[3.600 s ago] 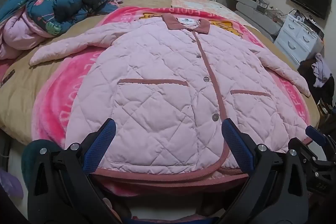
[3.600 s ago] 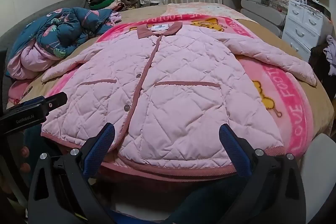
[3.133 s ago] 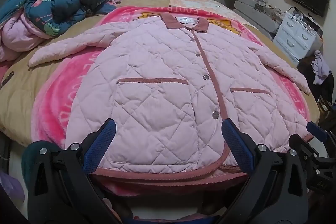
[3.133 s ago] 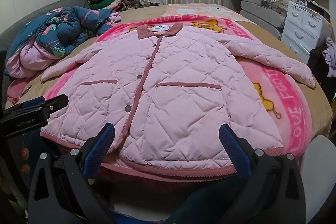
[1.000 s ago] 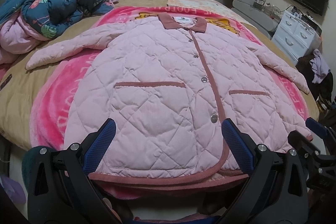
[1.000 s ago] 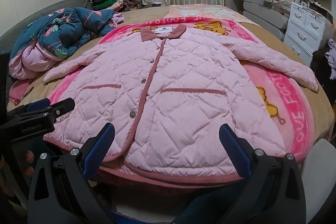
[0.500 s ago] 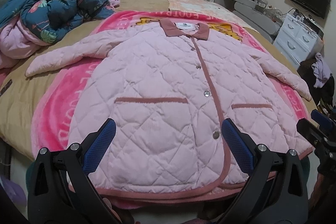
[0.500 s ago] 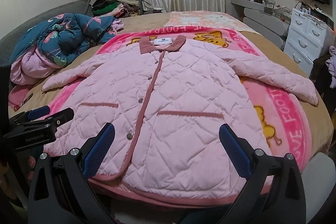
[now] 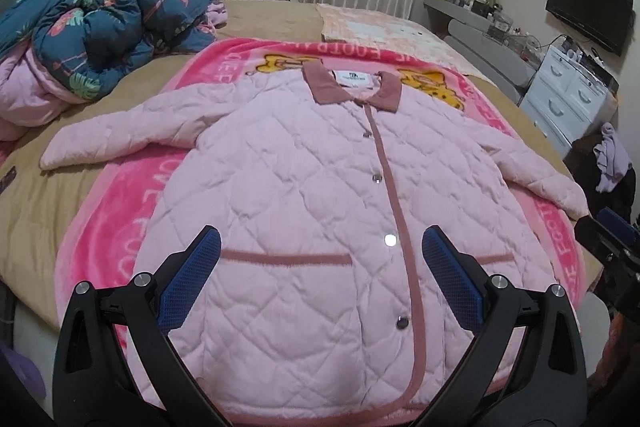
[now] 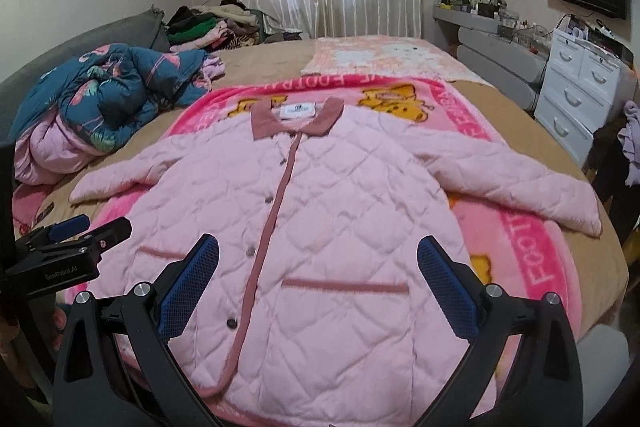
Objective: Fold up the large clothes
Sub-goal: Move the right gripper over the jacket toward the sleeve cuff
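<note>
A pink quilted jacket with a dusty-rose collar and trim lies flat and buttoned, front up, on a bright pink blanket on the bed, sleeves spread to both sides. It also shows in the right wrist view. My left gripper is open and empty above the jacket's lower left half, over the left pocket. My right gripper is open and empty above the lower right half. The left gripper also shows at the left edge of the right wrist view, and the right gripper at the right edge of the left wrist view.
A bundled blue floral quilt and pink bedding lie at the bed's left. A pile of clothes sits at the far corner by the curtains. A white dresser, grey shelf and wall TV stand on the right.
Both grippers have risen and moved forward over the jacket; the hem has dropped lower in both views and more of the bed and room shows. The jacket has not moved.
</note>
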### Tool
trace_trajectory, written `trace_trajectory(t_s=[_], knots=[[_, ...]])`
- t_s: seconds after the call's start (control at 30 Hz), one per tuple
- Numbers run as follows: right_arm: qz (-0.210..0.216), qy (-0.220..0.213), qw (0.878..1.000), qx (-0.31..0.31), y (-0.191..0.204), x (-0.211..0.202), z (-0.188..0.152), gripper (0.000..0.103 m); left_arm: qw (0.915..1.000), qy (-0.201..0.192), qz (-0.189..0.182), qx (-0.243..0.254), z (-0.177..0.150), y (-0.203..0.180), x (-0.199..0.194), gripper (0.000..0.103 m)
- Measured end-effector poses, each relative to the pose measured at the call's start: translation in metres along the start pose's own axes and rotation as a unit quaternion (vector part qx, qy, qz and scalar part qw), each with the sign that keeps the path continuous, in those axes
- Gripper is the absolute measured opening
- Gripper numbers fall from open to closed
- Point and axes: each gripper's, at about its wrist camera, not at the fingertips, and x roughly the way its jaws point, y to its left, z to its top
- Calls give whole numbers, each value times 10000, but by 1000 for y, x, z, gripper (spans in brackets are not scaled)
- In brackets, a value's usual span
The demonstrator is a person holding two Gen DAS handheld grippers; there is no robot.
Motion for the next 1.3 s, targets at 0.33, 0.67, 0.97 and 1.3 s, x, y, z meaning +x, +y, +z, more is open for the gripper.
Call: trace_trajectory(t_s=[0.33, 0.67, 0.97, 1.3], knots=[[75, -164, 9998, 87, -9, 12, 44, 99, 10000, -30, 18, -55, 35, -3, 12, 94], [-30, -373, 9993, 73, -20, 17, 82, 99, 9999, -117, 69, -16, 75, -14, 18, 94], [-205, -678, 9972, 246, -45, 21, 123, 99, 9996, -241, 68, 100, 108, -36, 29, 94], [-475, -909, 9921, 727, -96, 33, 146, 99, 9993, -279, -31, 230, 144, -69, 56, 94]])
